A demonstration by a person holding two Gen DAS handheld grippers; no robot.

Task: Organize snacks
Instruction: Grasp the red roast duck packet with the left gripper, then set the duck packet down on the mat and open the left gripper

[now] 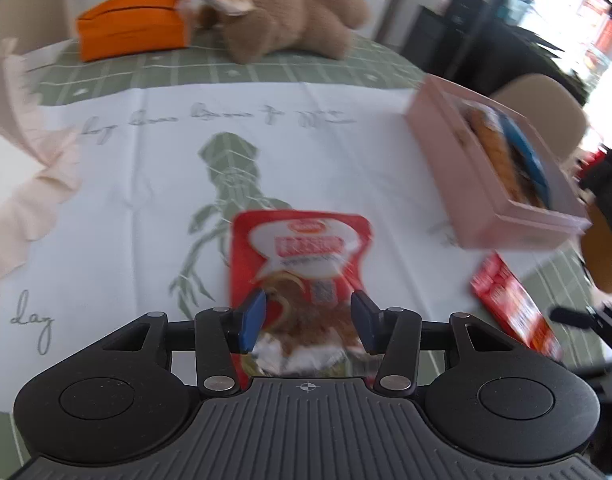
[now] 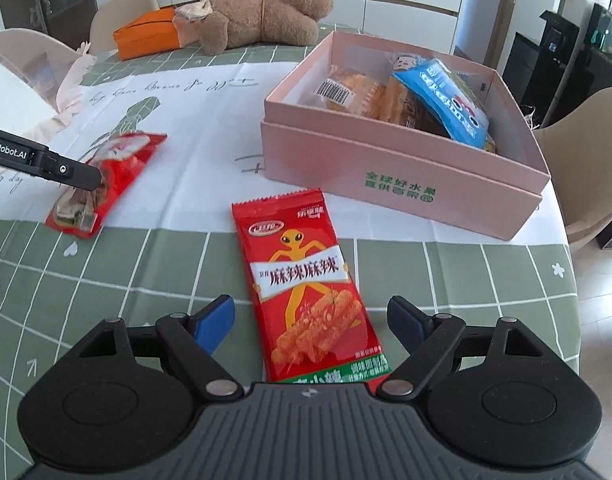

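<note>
Between my right gripper's pads lies the alien packet, flat on the cloth, its long axis running straight ahead from me and its near end under my palm. My jaws stand wide, clear of both its edges, holding nothing. The box waits ahead to the right. My left gripper hovers likewise over the meat packet, jaws apart and empty, pads just beside its edges.

Two red snack packets; one pink box; one teddy bear.
</note>
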